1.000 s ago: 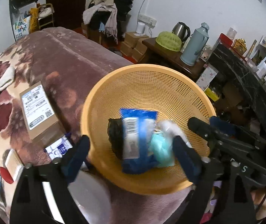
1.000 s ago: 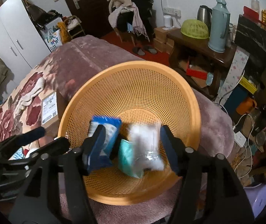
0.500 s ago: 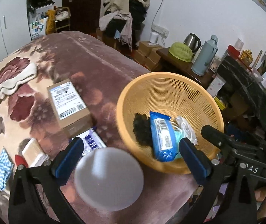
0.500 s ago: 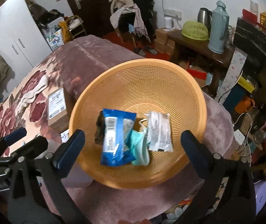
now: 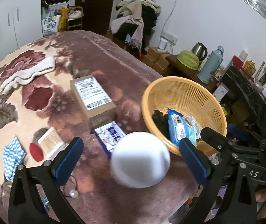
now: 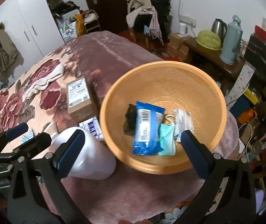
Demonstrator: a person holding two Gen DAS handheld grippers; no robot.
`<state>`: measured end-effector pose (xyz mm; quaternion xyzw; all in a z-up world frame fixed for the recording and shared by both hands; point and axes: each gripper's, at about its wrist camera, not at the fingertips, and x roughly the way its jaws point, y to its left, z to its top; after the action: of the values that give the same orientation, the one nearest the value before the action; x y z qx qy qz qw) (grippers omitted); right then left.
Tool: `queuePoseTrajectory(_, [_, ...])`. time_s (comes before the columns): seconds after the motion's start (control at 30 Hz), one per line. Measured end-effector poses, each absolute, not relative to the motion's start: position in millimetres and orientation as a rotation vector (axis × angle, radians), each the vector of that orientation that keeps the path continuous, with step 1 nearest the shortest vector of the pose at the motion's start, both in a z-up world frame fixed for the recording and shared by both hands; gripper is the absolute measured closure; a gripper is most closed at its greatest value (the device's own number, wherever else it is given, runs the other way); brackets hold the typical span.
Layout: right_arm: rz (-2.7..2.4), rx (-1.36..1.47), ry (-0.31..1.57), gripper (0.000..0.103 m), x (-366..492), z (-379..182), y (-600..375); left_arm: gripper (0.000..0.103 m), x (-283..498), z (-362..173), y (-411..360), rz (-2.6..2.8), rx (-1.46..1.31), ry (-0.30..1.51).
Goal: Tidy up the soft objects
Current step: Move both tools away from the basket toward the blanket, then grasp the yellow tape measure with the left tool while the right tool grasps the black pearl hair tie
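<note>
An orange mesh basket (image 6: 203,85) (image 5: 192,91) sits on the bed's near corner. It holds a blue wipes pack (image 6: 146,128) (image 5: 176,127), a black soft item (image 6: 130,120), a teal face mask (image 6: 167,139) and a clear-wrapped white packet (image 6: 183,119). My right gripper (image 6: 131,151) is open and empty, above the basket's near rim. My left gripper (image 5: 131,156) is open and empty, over a white rounded jar (image 5: 140,160) (image 6: 88,155) left of the basket.
On the flowered blanket lie a cardboard box (image 5: 91,97), a blue-white tissue pack (image 5: 110,134), a cotton swab box (image 5: 50,140), a red object (image 5: 36,152), a blue zigzag cloth (image 5: 12,156) and a white towel (image 5: 28,72). A cluttered side table (image 6: 207,50) stands beyond the bed.
Both grippers have pulled back and up from the basket. The right gripper let go of the white packet, which now lies in the basket. More of the bed has come into view.
</note>
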<state>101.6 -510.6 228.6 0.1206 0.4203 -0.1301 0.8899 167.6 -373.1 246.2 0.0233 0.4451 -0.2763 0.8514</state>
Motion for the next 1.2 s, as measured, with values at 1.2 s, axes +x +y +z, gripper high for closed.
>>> queuePoseTrajectory(1.2, [-0.067, 0.046, 0.949, 0.000, 107.1, 202.1, -314.4, 0.001, 125.2, 219.0, -150.6, -0.350, -0.035, 0.923])
